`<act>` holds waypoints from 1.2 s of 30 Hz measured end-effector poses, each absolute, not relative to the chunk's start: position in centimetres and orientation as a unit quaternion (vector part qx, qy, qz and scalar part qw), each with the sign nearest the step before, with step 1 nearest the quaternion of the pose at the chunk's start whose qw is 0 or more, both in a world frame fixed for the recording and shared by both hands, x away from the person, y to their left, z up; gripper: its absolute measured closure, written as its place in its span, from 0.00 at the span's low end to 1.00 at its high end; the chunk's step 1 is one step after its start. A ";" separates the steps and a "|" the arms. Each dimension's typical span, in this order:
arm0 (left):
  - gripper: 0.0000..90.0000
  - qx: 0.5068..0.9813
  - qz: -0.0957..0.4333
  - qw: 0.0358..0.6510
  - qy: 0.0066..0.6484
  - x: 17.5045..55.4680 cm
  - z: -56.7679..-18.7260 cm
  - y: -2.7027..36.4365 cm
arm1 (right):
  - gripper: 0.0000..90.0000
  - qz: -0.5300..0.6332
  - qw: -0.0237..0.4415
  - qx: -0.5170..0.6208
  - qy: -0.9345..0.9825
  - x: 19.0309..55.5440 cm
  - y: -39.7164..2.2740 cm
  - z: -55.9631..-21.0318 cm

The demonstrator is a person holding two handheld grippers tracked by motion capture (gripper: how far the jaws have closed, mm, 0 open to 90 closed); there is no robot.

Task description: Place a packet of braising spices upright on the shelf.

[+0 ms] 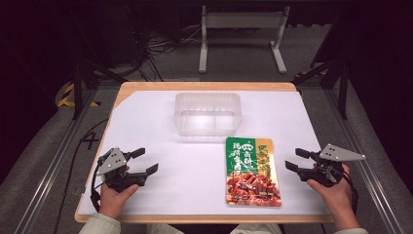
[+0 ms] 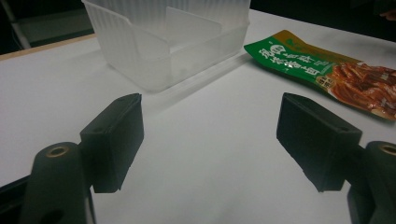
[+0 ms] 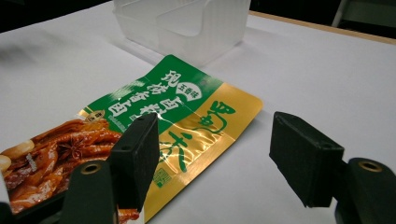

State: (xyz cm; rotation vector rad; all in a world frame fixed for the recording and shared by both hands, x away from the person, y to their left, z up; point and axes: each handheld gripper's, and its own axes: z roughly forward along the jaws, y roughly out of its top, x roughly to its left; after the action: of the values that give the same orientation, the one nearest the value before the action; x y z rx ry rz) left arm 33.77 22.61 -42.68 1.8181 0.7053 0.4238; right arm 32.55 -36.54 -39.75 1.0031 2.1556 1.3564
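One clear plastic bin (image 1: 208,114) and one flat food pouch (image 1: 253,171) lie on the white worktop (image 1: 146,126), the pouch just in front of the bin's right corner (the two sit close, apparently apart). The left claw (image 1: 145,161) and right claw (image 1: 293,159), both spread wide and empty, rest near the front edge, with bare surface between left claw and pouch.
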 end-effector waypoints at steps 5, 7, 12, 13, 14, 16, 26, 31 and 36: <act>0.28 0.767 0.179 0.532 0.311 33.8 -42.9 22.5 | 0.40 0.465 0.188 0.358 0.788 34.2 -35.9 -38.7; 0.28 0.765 0.178 0.534 0.312 33.8 -42.8 22.5 | 0.40 0.466 0.184 0.353 0.790 34.8 -35.6 -38.1; 0.28 0.766 0.178 0.533 0.311 33.8 -42.9 22.6 | 0.39 0.467 0.179 0.347 0.794 36.1 -35.1 -37.2; 0.28 0.766 0.176 0.534 0.311 33.9 -42.9 22.5 | 0.39 0.467 0.177 0.345 0.795 36.5 -35.0 -37.1; 0.28 0.766 0.176 0.534 0.311 33.9 -42.9 22.5 | 0.39 0.467 0.177 0.345 0.795 36.5 -35.0 -37.1; 0.28 0.767 0.177 0.534 0.310 33.9 -42.9 22.5 | 0.39 0.466 0.170 0.348 0.796 37.7 -34.8 -36.7; 0.28 0.767 0.177 0.534 0.309 34.0 -42.9 22.6 | 0.32 0.474 0.160 0.340 0.797 40.9 -33.4 -36.9; 0.28 0.766 0.173 0.534 0.312 34.0 -43.0 22.6 | 0.28 0.469 0.153 0.342 0.800 42.2 -32.9 -37.5; 0.28 0.767 0.175 0.534 0.310 34.1 -43.0 22.7 | 0.24 0.457 0.140 0.356 0.803 43.4 -32.8 -38.6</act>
State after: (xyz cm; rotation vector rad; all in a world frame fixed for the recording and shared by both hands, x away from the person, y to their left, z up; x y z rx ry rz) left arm 34.07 22.67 -43.02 1.8271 0.7378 0.4172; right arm 43.41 -32.81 -38.57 1.0288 2.3206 1.3190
